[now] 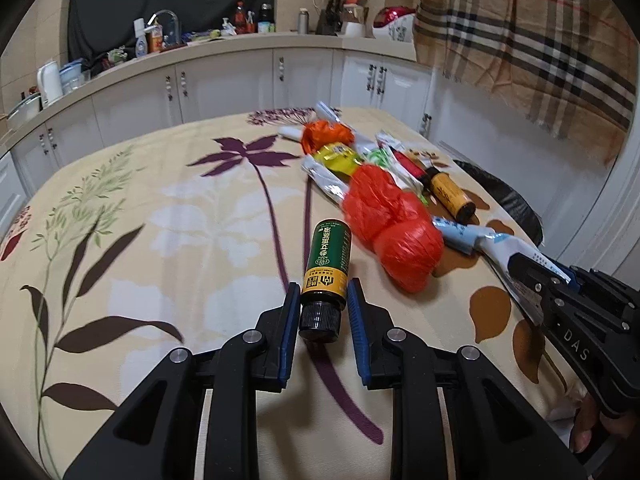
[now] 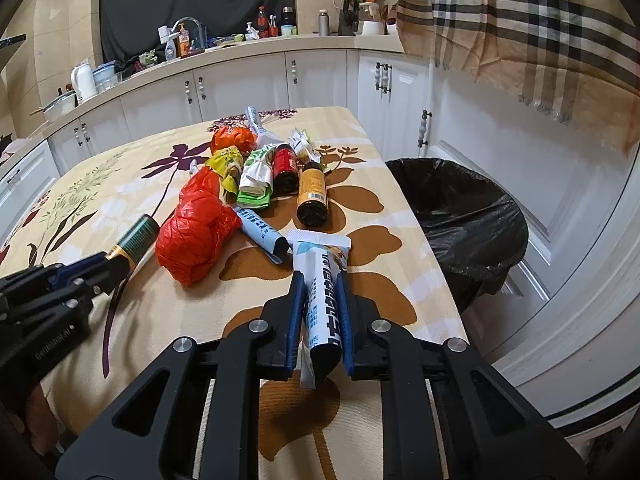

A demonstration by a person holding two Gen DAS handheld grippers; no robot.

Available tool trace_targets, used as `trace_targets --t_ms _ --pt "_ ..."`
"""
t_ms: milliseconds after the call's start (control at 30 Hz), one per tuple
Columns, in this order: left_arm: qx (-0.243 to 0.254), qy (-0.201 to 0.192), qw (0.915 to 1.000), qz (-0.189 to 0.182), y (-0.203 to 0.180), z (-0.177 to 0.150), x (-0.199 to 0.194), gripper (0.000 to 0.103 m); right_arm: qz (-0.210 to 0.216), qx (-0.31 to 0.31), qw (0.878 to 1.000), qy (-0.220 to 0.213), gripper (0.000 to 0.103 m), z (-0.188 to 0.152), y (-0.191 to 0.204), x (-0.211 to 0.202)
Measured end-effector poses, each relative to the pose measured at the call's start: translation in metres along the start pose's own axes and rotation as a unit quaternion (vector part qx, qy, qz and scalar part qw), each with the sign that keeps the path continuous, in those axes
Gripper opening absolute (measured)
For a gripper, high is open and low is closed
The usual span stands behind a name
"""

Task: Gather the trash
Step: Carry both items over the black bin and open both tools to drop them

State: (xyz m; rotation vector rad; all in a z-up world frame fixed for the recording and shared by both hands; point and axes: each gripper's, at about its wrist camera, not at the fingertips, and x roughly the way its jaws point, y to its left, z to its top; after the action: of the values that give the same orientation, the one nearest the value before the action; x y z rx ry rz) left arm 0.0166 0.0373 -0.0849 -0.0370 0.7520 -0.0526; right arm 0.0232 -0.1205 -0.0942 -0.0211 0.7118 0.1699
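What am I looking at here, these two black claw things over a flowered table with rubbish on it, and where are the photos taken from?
Those are two hand-held grippers, one in each hand of a person; no robot arm. Each carries a camera looking along its fingers, so each picture is one gripper's view. The left gripper is closed on a green bottle at its cap end. The right gripper squeezes a white and blue packet. On the tablecloth lie red plastic bags, more bottles and wrappers. A bin with a black liner stands beside the table.
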Motion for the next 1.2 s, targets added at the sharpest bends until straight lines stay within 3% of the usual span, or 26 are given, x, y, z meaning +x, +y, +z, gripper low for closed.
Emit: trace_targets --t_ms 500,900,1067,1200 --pt "-0.005 -0.036 0.9993 -0.008 -0.001 0.026 -0.014 0.025 -0.013 0.01 0.999 -0.045 0.014 0.02 -0.011 -0.021" --pt "0.031 -0.07 0.9954 -0.057 -0.072 0.085 0.015 0.025 -0.077 0.038 0.992 -0.095 0.014 0.067 -0.076 -0.005" --pt "0.048 -0.085 0.9931 -0.065 -0.109 0.109 0.036 0.025 -0.097 0.049 0.989 -0.1 0.014 0.08 -0.105 0.017" --pt "0.06 -0.075 0.9929 -0.07 -0.138 0.127 0.065 0.025 -0.109 0.056 0.988 -0.097 0.014 0.087 -0.126 0.037"
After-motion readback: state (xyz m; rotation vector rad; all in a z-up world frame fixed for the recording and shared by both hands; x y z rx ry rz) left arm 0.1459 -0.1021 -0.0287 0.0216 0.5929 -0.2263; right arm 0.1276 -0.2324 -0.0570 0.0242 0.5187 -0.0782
